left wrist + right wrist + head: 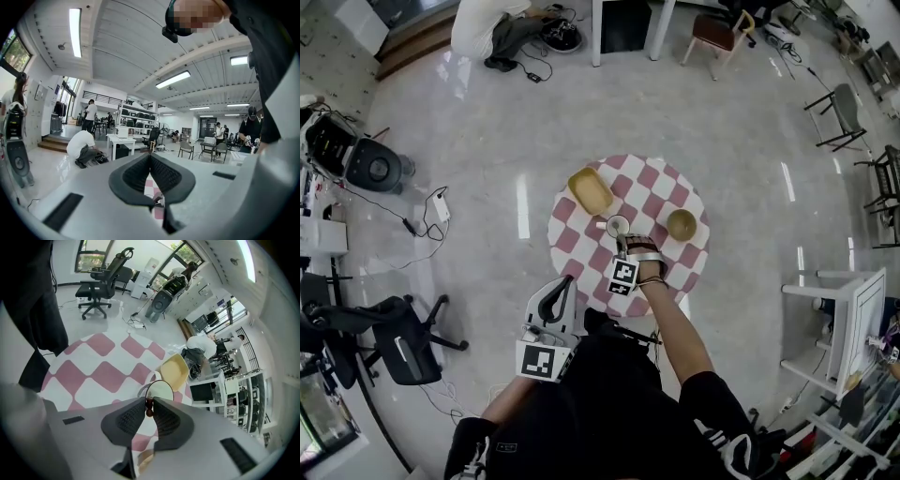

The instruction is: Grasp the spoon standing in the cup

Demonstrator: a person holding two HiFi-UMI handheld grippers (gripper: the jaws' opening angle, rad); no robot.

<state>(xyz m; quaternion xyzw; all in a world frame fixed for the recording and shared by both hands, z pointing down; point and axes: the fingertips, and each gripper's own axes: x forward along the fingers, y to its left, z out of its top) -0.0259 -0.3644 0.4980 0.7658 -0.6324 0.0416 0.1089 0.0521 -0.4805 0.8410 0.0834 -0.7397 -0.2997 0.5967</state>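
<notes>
A white cup [618,226] stands in the middle of a round table with a pink-and-white checked cloth [577,236]. My right gripper [621,242] hovers just over the cup's near side. In the right gripper view the spoon's dark reddish handle [149,408] sticks up from the cup [164,390], and the right gripper [149,405] has its pads pressed on the handle's tip. The spoon's bowl is hidden inside the cup. My left gripper [565,284] hangs off the table's near-left edge by the person's body. In the left gripper view this gripper [150,157] has its tips touching with nothing between them.
A yellow dish [591,190] lies at the table's far left and a wooden bowl [682,225] at its right. A black office chair [403,342] stands on the floor to the left, a white shelf unit [848,309] to the right, with cables [431,211] nearby.
</notes>
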